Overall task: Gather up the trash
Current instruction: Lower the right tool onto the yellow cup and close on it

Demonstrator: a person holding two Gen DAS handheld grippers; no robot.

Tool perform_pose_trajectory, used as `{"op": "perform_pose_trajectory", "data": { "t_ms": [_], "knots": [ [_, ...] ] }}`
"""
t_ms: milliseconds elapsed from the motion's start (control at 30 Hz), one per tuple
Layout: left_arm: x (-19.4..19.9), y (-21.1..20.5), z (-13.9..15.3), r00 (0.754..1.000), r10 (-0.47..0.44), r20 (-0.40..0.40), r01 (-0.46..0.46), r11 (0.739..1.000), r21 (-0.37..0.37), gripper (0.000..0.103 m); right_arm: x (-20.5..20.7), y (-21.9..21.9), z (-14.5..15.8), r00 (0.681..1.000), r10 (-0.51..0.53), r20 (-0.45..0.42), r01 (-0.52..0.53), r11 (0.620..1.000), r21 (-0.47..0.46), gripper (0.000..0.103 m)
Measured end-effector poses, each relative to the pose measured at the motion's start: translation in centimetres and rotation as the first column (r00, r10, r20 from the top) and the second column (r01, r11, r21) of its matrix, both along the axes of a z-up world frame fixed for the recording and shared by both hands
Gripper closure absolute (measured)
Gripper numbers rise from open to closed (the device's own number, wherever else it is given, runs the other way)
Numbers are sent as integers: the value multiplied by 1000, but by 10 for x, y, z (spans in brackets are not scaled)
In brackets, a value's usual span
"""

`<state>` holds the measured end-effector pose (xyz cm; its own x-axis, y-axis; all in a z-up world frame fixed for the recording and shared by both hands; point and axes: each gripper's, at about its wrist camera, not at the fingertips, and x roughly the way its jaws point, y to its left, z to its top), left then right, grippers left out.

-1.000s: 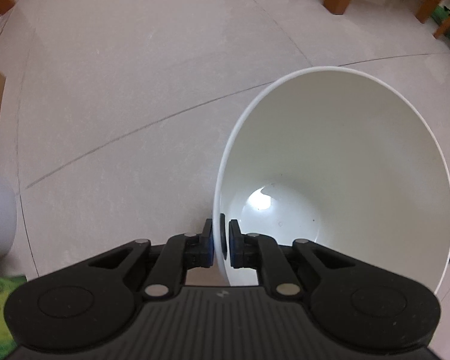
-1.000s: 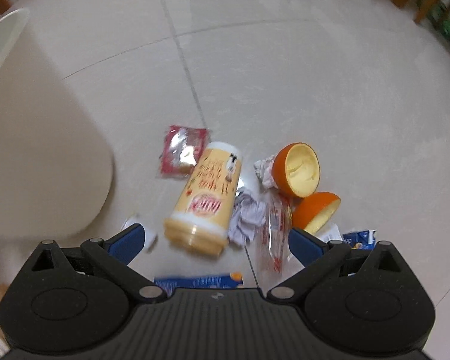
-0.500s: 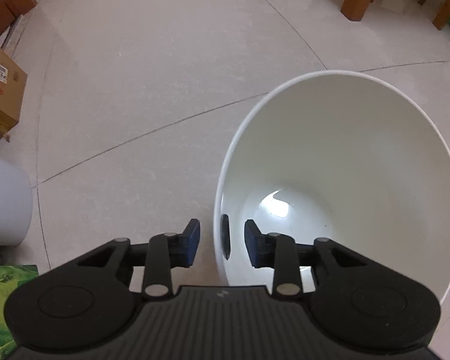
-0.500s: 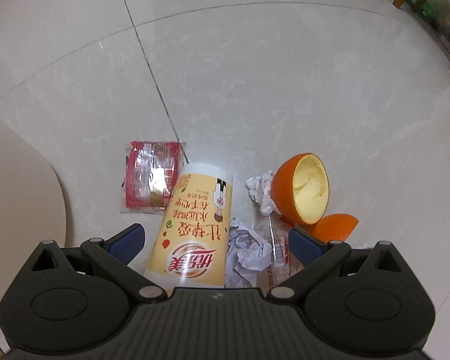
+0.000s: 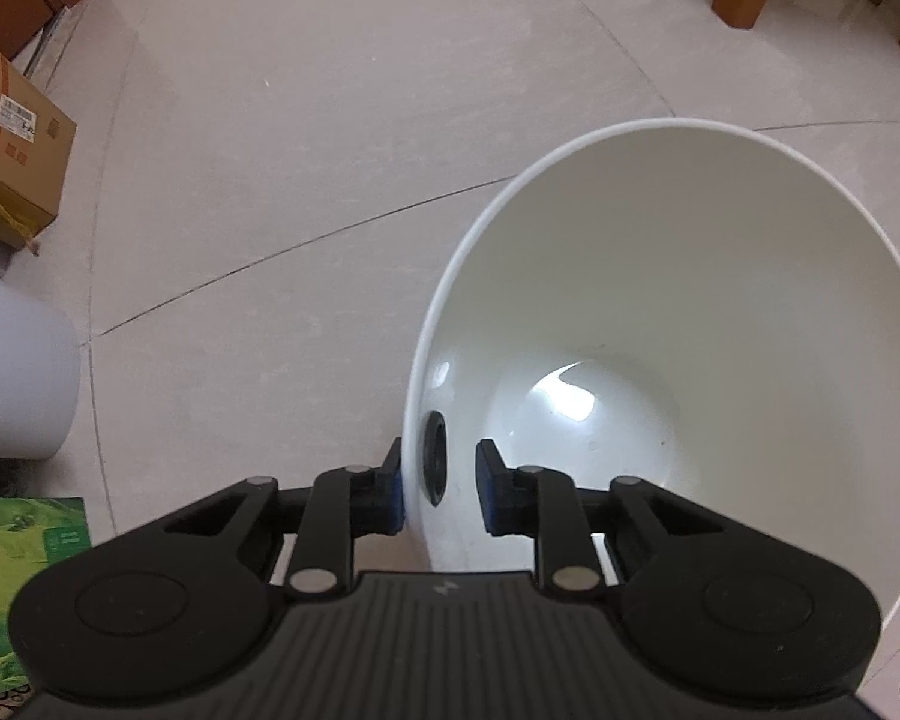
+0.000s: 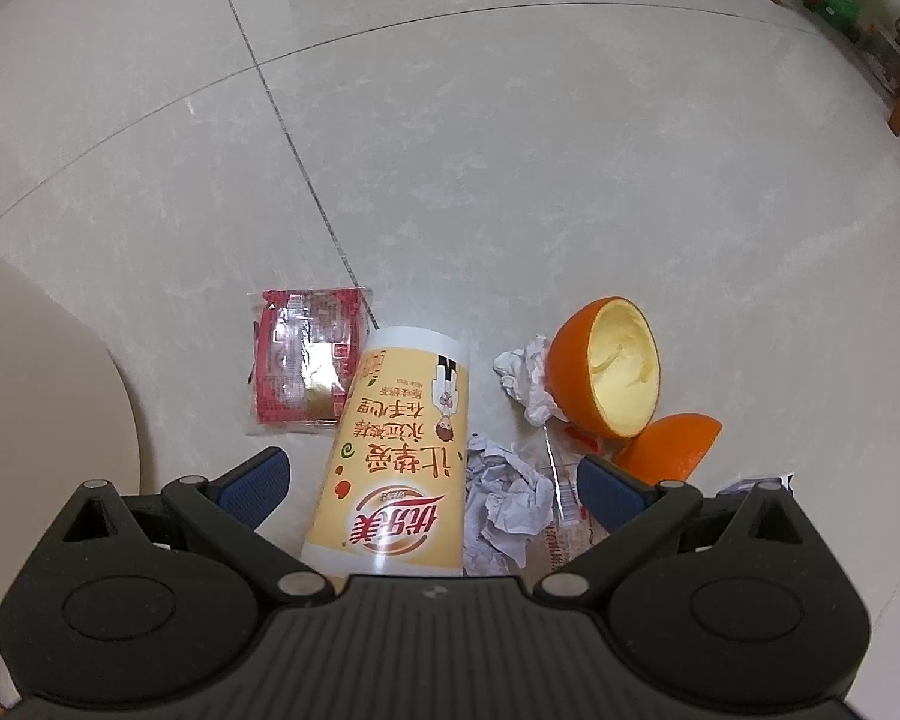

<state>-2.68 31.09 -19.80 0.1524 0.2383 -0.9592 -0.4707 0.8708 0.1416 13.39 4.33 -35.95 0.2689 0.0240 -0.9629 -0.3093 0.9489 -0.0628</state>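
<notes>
Left gripper [image 5: 438, 495] straddles the white bin [image 5: 690, 312] wall, jaws just closing in, left pad against the outside, right pad a gap short inside. Right gripper [image 6: 429, 483] hangs wide open over the lying yellow cup [image 6: 399, 468], touching nothing. Crumpled paper [image 6: 507, 510], a red wrapper [image 6: 303, 360] and orange peel halves [image 6: 615, 381] lie scattered on the tile floor [image 6: 510, 150].
</notes>
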Motion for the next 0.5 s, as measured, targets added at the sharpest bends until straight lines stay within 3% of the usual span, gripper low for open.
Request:
{"op": "perform_pose_trajectory", "data": {
  "t_ms": [267, 367, 500],
  "knots": [
    [-2, 7, 6, 998, 34, 48, -34, 999, -3, 82, 0, -2, -2, 1000, -9, -8, 9, 1000, -6, 0],
    [-2, 8, 0, 999, 29, 23, -29, 1000, -3, 93, 2, -4, -3, 1000, -26, -11, 26, 1000, -7, 0],
    [-8, 17, 4, 997, 72, 41, -70, 996, -48, 94, 3, -5, -5, 999, -40, -19, 39, 999, -7, 0]
  ]
}}
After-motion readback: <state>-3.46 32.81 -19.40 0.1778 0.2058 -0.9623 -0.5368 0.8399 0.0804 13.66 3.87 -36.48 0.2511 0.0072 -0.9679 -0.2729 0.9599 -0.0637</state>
